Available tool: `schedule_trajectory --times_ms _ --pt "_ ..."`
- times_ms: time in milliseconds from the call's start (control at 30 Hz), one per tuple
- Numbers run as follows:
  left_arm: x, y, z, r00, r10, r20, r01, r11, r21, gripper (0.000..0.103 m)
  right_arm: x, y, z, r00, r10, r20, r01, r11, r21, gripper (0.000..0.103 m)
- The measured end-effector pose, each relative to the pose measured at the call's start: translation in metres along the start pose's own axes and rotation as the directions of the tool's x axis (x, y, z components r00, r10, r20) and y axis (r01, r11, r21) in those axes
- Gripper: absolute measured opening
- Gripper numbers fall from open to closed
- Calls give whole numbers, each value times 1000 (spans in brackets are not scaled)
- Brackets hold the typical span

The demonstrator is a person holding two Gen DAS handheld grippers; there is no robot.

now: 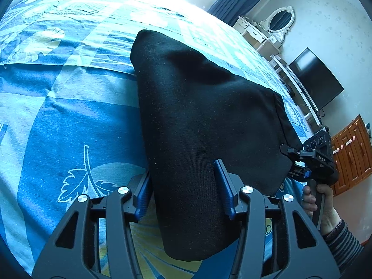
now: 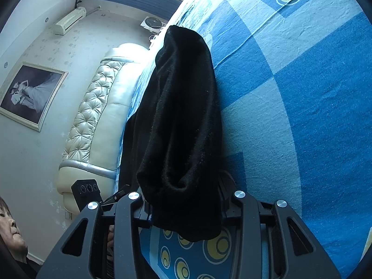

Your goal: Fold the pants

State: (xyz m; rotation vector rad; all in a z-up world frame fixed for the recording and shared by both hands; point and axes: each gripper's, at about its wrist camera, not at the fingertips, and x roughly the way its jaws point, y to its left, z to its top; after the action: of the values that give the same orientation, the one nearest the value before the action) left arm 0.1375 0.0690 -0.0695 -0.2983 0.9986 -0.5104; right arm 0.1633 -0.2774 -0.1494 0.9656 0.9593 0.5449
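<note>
**Mia:** Blue bedspread (image 1: 69,107) covers the whole bed, with light and dark squares, white leaf shapes and yellow rings. It looks a bit wrinkly.

**Tom:** What else is in the room?

**Mia:** From the left wrist view, a white dressing table with an oval mirror (image 1: 280,19) stands at the far right wall. Near it is a dark flat TV (image 1: 316,79), and a brown wooden cabinet (image 1: 351,153). From the right wrist view, a puffy cream headboard (image 2: 93,121) with button dimples sits on the left, under a framed picture (image 2: 30,95).

**Tom:** Where are the pants?

**Mia:** The black pants (image 1: 200,116) are soft and fuzzy. They are folded into a thick bundle, held up over the bed between both tools.

**Tom:** And the grippers?

**Mia:** The left gripper (image 1: 186,190) has blue pads spread partly apart, with the cloth sitting between them. On the right gripper (image 2: 186,200), the cloth hangs over the fingers and hides them, so I cannot tell if they pinch. A hand (image 1: 318,202) in a striped sleeve holds its handle.
</note>
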Motion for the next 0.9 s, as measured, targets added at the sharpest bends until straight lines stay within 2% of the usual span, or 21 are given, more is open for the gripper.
schedule_trajectory --times_ms 67,233,333,433,500,533,667,700,800,900 --pt "-1 -2 -1 999 42 18 -42 999 16 66 -1 0 -1 1000 9 7 -9 1000 5 42" --pt "-3 -2 -5 995 91 40 -91 996 6 74 -5 1 -5 999 20 29 -21 999 26 47" --pt "-6 -6 -8 990 133 47 -133 991 1 77 -11 3 -10 999 24 44 -26 999 44 53" --pt "-14 -14 -15 980 187 64 -188 982 4 80 -20 10 -18 999 -16 48 14 1000 26 64" --pt "-20 -21 -22 970 232 77 -234 972 9 83 -25 18 -28 997 -66 46 66 998 -4 75" --pt "-23 -25 -26 963 256 82 -257 966 9 84 -28 23 -33 994 -102 41 103 994 -22 77" --pt "-37 -40 -38 933 344 105 -346 938 -5 87 -37 44 -57 959 -274 69 280 954 -109 79" --pt "-40 -45 -40 927 360 107 -362 932 -1 88 -40 49 -63 945 -314 86 323 938 -127 79" --pt "-46 -60 -47 903 415 106 -420 907 26 89 -46 58 -76 887 -443 134 460 873 -160 80" --pt "-50 -75 -57 888 447 110 -455 888 63 89 -45 66 -86 855 -499 141 518 831 -204 80"
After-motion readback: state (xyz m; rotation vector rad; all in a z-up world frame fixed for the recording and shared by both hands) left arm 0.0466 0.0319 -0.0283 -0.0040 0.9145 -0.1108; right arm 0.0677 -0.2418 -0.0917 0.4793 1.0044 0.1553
